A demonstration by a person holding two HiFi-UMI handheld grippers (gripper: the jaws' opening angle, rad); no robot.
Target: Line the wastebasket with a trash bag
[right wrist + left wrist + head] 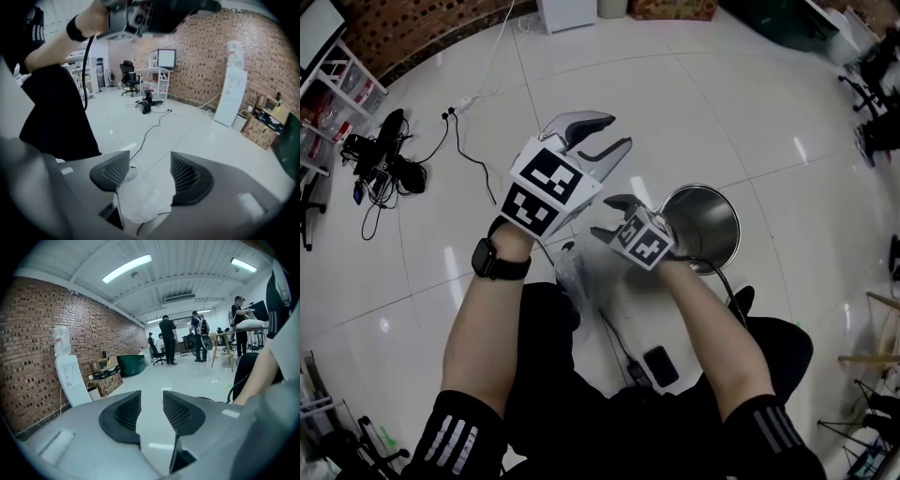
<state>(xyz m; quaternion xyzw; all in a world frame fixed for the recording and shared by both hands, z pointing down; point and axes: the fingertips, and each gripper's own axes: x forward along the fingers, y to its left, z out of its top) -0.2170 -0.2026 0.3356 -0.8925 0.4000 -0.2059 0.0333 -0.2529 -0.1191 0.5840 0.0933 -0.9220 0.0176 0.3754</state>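
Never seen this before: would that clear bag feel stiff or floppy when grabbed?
Probably floppy: the bag lies crumpled in soft folds. It is likely very light, since it looks thin and see-through. Its smooth film may slip when pinched.

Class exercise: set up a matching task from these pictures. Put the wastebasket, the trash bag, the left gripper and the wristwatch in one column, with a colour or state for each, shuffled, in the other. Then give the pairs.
Column one:
1. wastebasket
2. trash bag
3. left gripper
4. wristwatch

Column two:
A. clear and crumpled
B. black, strapped on the left wrist
C. shiny metal, no liner in it yet
D. jaws apart, nothing between them

Pairs: 1-C, 2-A, 3-D, 4-B
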